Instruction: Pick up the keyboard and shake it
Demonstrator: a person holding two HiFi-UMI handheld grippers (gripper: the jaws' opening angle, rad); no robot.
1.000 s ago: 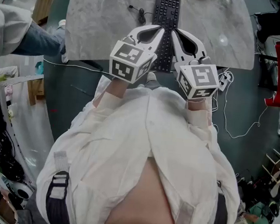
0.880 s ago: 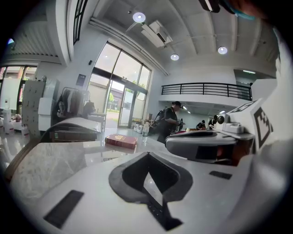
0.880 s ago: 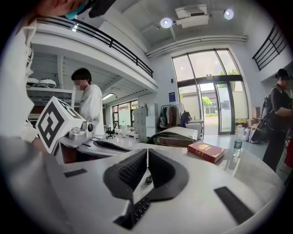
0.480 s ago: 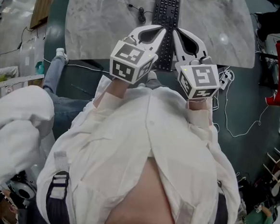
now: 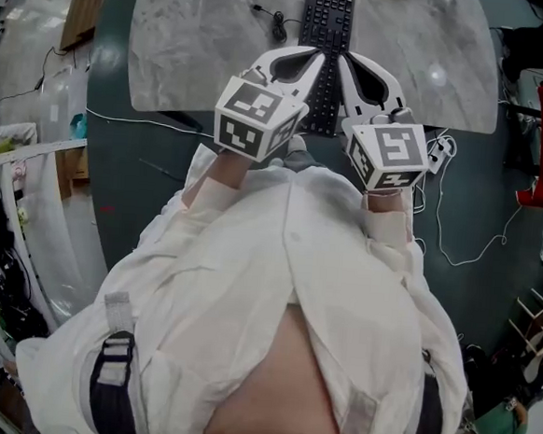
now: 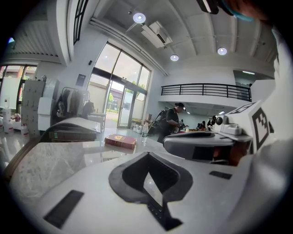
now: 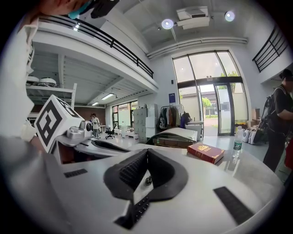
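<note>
**A:** While both tools hang over its near end, what is the left gripper [image 5: 314,61] doing?

**B:** Its fingers are closed on nothing. It points toward one o'clock over the keys, and I can't tell whether it touches them.

**A:** And the keyboard [image 5: 326,19]?

**B:** It lies flat on the marble table [image 5: 192,37], running twelve to six, with its near end at the table's edge. It could be waiting for a lift or already set back down.

**A:** The right gripper [image 5: 343,64]?

**B:** It's the same: shut, empty, aimed at eleven o'clock.

**A:** What could go wrong?

**B:** Closed tips pressing down would shove the keyboard rather than take it, perhaps off the six o'clock edge. The cable [image 5: 273,20], coiled at the keyboard's ten o'clock, looks likely to snag or whip in any shake. Gripped at one end only, the far end would probably sag and twist loose.
</note>
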